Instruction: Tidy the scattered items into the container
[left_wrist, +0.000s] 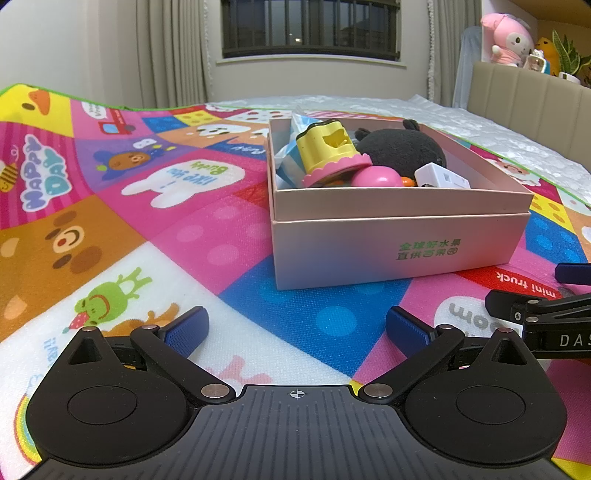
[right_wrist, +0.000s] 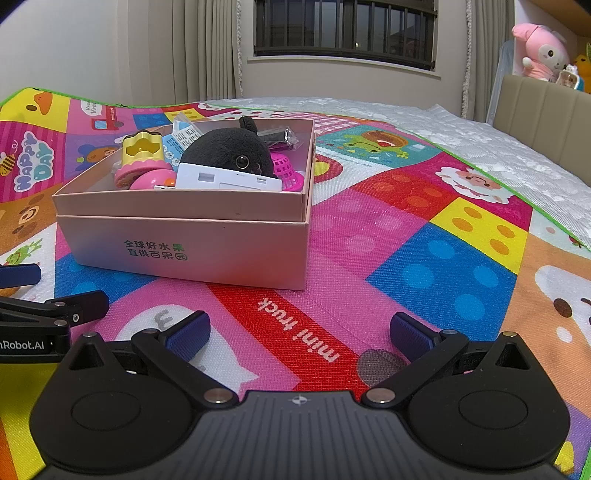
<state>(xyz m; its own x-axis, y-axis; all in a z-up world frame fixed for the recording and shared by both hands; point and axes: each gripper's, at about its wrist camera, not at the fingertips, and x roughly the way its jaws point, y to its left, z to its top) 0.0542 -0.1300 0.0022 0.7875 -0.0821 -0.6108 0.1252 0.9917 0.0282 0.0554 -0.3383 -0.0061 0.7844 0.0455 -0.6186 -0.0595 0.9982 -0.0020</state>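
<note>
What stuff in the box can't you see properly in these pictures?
- Orange toy: left wrist view, mostly behind the pink box wall; cannot identify.
- Pink mesh basket: right wrist view, partly behind the white device.
- Black plush: lower body hidden by that device.
- Box floor: covered by toys in both views.

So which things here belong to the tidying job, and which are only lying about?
Job:
- pink box
- black plush
- yellow toy
- white block
- pink basket

Only lying about:
- play mat
- pink doll on the headboard
</note>
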